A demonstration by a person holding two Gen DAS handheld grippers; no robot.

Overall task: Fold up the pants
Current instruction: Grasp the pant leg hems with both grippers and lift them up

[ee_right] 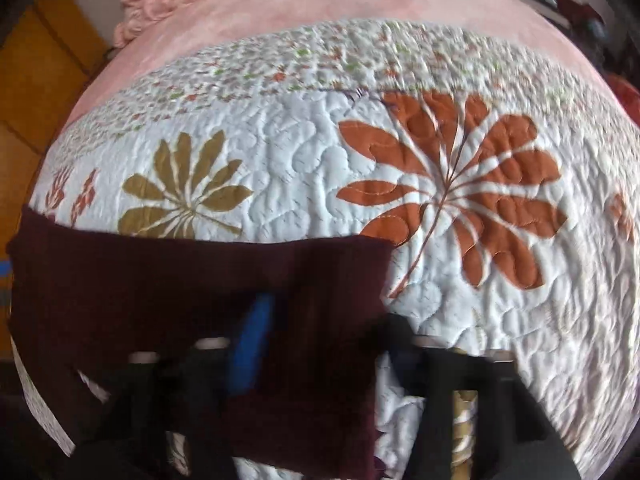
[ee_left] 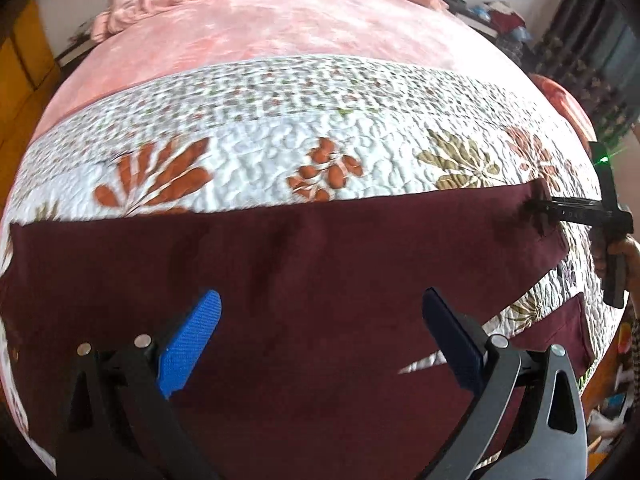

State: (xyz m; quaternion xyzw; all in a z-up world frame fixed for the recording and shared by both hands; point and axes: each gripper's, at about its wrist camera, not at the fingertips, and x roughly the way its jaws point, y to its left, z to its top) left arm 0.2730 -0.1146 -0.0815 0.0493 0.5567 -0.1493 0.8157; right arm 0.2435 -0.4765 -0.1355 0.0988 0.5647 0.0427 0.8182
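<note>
Maroon pants [ee_left: 320, 280] lie spread flat across a white quilt [ee_left: 256, 160] printed with orange and olive leaves, on a bed. A pink blanket [ee_left: 280, 36] covers the bed beyond the quilt, bunched at the far end.

Left gripper [ee_left: 320, 336]: released, blue pads [ee_left: 192, 344] spread wide, hovering over the middle of the pants. No cloth between the fingers.

Right gripper [ee_right: 320, 340]: at the pants' right end. In the left view it reaches in from the right edge, its tip at the cloth's far right corner. Its own view is motion-blurred; maroon cloth drapes over the fingers, one blue pad [ee_right: 252, 344] showing beside the fabric. Whether it is clenched on the cloth or not, cannot tell.

A narrow strip of quilt shows between two layers of the pants near the right end.
</note>
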